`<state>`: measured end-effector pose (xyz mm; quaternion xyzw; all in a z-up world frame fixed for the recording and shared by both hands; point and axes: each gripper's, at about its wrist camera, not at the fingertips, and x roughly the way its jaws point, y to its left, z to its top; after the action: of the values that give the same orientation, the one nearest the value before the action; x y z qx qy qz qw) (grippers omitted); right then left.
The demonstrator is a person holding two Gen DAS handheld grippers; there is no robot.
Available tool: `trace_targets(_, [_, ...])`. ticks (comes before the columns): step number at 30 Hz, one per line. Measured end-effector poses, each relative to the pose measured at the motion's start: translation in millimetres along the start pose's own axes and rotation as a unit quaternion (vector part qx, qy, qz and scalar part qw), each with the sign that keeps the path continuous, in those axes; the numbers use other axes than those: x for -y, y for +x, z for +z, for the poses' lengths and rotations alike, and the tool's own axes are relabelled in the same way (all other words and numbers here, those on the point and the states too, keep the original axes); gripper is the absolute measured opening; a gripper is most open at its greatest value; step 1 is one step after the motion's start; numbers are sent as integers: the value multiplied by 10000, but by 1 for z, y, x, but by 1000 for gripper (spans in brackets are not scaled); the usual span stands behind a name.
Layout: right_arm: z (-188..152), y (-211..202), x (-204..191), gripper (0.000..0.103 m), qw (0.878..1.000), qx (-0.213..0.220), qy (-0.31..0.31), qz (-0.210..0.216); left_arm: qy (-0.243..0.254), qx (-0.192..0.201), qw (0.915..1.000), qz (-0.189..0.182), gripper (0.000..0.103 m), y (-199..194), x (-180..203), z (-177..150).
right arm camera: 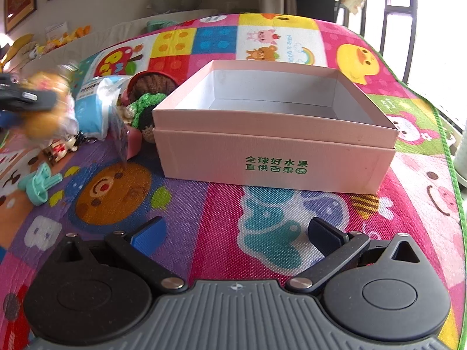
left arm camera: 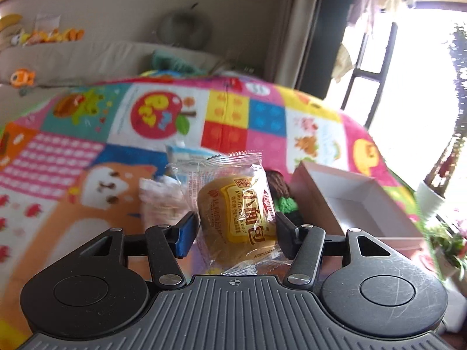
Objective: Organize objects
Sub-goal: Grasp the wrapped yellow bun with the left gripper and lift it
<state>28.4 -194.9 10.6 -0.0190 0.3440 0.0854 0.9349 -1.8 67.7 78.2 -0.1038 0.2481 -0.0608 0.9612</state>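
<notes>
A small bread bun in a clear wrapper [left arm camera: 236, 215] with yellow and red print sits between the pads of my left gripper [left arm camera: 233, 230], which is shut on it above the colourful play mat [left arm camera: 87, 151]. In the right wrist view the same bun [right arm camera: 43, 116] shows blurred at the far left, lifted off the mat. An open pink cardboard box [right arm camera: 274, 151] with green print stands on the mat, its white inside empty. My right gripper [right arm camera: 236, 236] hangs open over the mat just in front of the box, with nothing between its fingers.
Left of the box lies a pile: a blue-white packet [right arm camera: 96, 108], a brown and green crocheted item [right arm camera: 146, 96], a small toy [right arm camera: 61, 145] and a mint-green clip [right arm camera: 39, 185]. A sofa with soft toys [left arm camera: 58, 35] stands behind; a bright window [left arm camera: 423, 73] is on the right.
</notes>
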Motion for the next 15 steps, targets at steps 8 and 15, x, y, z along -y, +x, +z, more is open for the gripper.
trace_targets(8, [1,-10,3,103,9985,-442,-269,186,16,-714,9973,170,61,-51,-43,-34])
trace_targets(15, [2,-8,-1,103,9980,-584,-236,84,-109,-966,9953,34,61,-57,-60,-55])
